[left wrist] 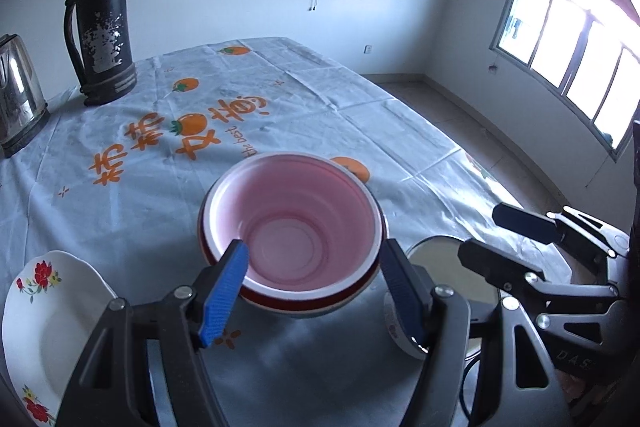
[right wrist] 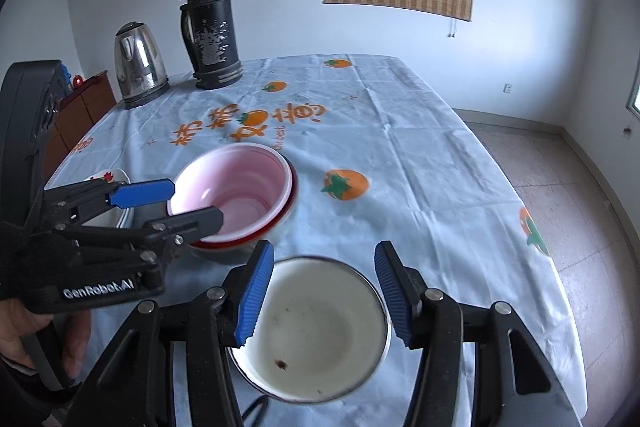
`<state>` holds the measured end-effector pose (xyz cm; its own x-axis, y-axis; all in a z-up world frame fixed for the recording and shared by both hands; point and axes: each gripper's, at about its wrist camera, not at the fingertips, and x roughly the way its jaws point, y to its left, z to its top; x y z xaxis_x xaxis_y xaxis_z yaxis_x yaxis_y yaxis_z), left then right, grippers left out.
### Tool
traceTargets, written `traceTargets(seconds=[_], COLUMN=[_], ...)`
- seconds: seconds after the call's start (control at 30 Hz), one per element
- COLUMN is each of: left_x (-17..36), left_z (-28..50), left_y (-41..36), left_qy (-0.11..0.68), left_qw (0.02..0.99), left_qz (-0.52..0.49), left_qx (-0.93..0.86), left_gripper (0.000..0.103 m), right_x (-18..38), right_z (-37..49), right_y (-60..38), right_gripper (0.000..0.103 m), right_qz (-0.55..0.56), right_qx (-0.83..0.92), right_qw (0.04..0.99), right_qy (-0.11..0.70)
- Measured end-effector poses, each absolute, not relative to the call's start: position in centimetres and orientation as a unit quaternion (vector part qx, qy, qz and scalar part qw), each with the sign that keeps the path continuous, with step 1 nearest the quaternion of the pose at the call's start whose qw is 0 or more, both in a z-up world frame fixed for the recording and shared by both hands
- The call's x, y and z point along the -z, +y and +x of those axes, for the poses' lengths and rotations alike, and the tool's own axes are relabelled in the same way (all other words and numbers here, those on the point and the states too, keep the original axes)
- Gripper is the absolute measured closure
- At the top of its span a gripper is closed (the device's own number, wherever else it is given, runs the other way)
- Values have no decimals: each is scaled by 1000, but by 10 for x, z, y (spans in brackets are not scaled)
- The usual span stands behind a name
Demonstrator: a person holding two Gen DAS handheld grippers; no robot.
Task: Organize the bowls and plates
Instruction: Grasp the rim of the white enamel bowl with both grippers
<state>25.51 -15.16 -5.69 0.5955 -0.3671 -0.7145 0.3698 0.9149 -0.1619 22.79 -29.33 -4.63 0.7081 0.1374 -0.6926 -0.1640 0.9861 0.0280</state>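
Two bowls are nested near the middle of the table (right wrist: pixel 420 163): a pink bowl (left wrist: pixel 296 223) sits inside a red-rimmed bowl (left wrist: pixel 320 301). The left tongs (left wrist: pixel 316 291) are spread wide, one blue-padded finger at each side of the nested pair's near rim, and it cannot be told whether the pads touch it. To the right stands one metal bowl (right wrist: pixel 320 331) with a pale, speckled inside; the right tongs (right wrist: pixel 324 291) are released, their fingers straddling its rim without clamping it. At the left table edge lies one white plate with red flowers (left wrist: pixel 44 311); the right wrist view hints at more beneath it, but the count cannot be told. At the far end stand one black thermos (right wrist: pixel 212 27) and one steel kettle (right wrist: pixel 138 63), side by side on the persimmon-print tablecloth (left wrist: pixel 208 131).
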Motion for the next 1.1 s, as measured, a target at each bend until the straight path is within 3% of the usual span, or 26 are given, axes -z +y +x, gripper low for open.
traceTargets(seconds=[0.6,0.73,1.1], left_x=[66,70,83], left_z=[215,210,210], left_y=[-194,-199,-202], left_qy=[396,403,425], left_qw=[877,869,857], left_qz=[48,50,46], left_qx=[267,282,289], left_gripper=[36,54,77], right_x=[75,81,90], right_z=[201,200,203], right_y=[-342,-343,-336], right_gripper=[48,51,78], right_qz=[20,24,33], right_qx=[-48,-52,-68], right_qw=[917,915,909], right_qy=[395,400,409])
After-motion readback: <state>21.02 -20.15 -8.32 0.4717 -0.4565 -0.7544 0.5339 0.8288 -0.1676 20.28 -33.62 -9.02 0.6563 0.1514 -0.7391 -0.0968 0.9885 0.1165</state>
